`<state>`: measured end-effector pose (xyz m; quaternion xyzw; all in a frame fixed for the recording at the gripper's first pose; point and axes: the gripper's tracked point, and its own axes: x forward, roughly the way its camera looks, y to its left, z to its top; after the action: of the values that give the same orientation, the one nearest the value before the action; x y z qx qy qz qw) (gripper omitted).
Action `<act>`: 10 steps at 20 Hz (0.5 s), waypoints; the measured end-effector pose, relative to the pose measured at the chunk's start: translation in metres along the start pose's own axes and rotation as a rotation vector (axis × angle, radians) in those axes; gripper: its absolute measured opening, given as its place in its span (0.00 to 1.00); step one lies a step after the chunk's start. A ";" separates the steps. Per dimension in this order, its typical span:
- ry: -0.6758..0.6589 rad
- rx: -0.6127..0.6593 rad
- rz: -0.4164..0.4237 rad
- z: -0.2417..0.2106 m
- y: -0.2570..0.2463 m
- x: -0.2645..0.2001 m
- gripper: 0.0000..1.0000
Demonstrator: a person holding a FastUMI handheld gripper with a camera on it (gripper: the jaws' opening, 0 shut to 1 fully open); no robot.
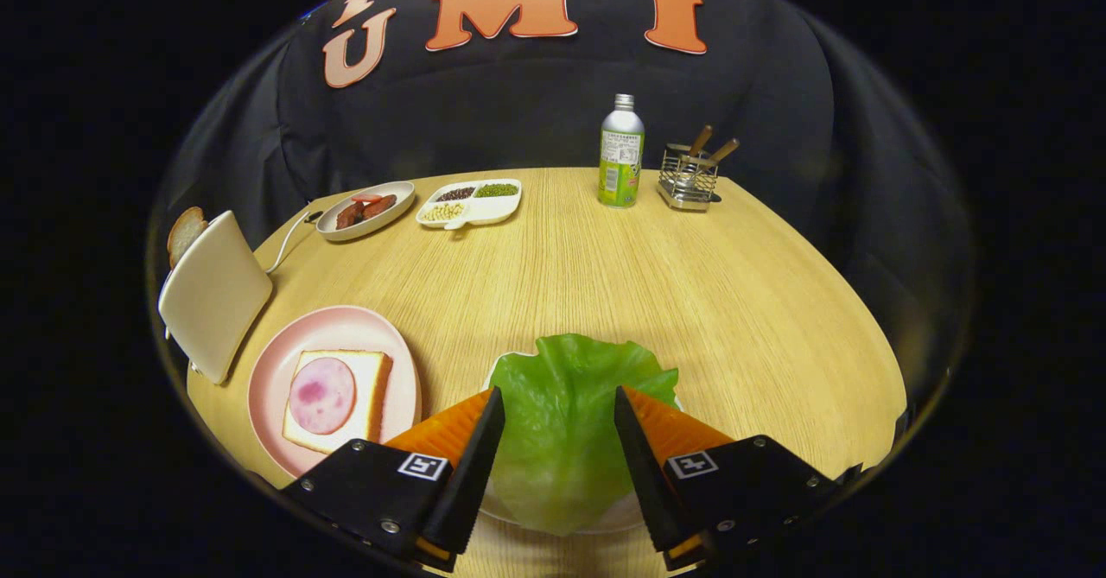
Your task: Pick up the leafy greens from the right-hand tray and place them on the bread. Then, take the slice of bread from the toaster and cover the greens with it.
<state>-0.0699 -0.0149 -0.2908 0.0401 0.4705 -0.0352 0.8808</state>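
A green lettuce leaf [562, 405] lies on a white tray [605, 522] right under my gripper [559, 398]. The fingers stand open, one on each side of the leaf, with its far edge reaching beyond the tips. To the left of the fingers a pink plate [268, 371] holds a slice of bread [367, 388] topped with a round slice of ham [321, 395]. Further left stands a cream toaster [214, 293] with a bread slice [184, 231] sticking out of its top.
At the far side of the round wooden table [674, 284] are an oval dish of sausages [365, 209], a divided white dish of beans [471, 200], a green drink bottle [621, 152] and a wire holder with utensils [689, 176]. A white cable [289, 239] runs from the toaster.
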 end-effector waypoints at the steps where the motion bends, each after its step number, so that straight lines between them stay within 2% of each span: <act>1: 0.013 0.002 -0.002 -0.004 -0.001 0.004 0.74; 4: 0.056 0.003 -0.032 -0.018 -0.008 0.009 0.64; 5: 0.036 0.003 -0.040 -0.014 -0.009 0.009 0.59; 8: 0.046 -0.013 -0.030 -0.016 -0.004 0.011 0.47; 10: 0.023 -0.026 -0.016 -0.014 -0.001 0.010 0.34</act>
<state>-0.0759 -0.0147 -0.3072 0.0253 0.4815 -0.0357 0.8754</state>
